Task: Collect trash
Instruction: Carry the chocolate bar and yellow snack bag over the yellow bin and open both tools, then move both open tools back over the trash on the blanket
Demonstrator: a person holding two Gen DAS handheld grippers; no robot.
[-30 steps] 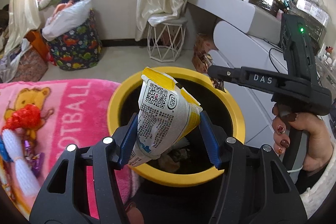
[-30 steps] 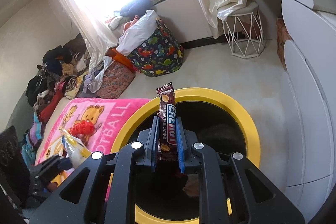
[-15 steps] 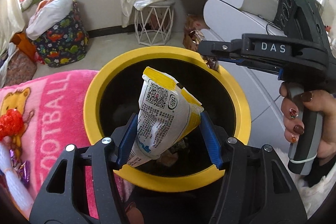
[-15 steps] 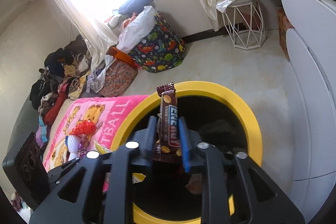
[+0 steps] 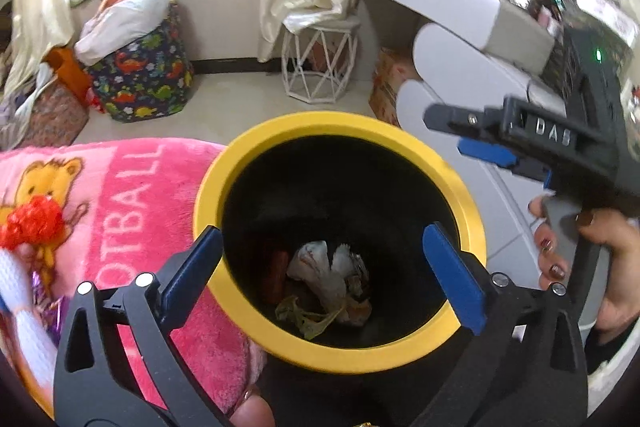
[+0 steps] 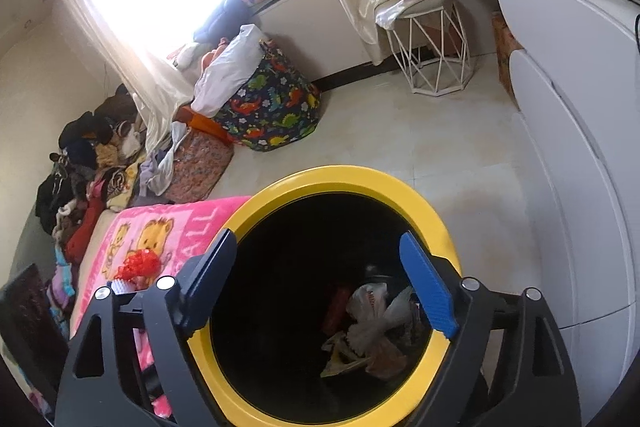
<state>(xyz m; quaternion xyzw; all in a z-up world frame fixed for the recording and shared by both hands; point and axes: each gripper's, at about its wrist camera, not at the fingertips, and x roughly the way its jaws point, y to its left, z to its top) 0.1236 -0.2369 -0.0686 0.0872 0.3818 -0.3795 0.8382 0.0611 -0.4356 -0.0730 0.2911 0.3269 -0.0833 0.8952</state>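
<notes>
A black trash bin with a yellow rim [image 5: 280,131] [image 6: 344,175] stands below both grippers. Crumpled wrappers [image 5: 324,279] [image 6: 372,331] lie at its bottom. My left gripper [image 5: 324,267] hangs over the bin's mouth, its jaws opening wide with nothing between them. My right gripper [image 6: 320,275] is also over the bin, jaws opening and empty. In the left wrist view the right gripper [image 5: 484,143] shows from the side at the bin's right edge, held by a hand [image 5: 592,259].
A pink blanket [image 5: 120,195] [image 6: 168,227] with a red pompom toy [image 5: 32,223] lies left of the bin. White rounded furniture [image 6: 568,131] stands to the right. A wire stool [image 5: 320,63], a dinosaur-print bag [image 6: 272,107] and piled clothes [image 6: 88,163] sit across the floor.
Both grippers opened. The yellow-and-white packet left the left gripper and the brown snack wrapper left the right one; both are gone from between the fingers.
</notes>
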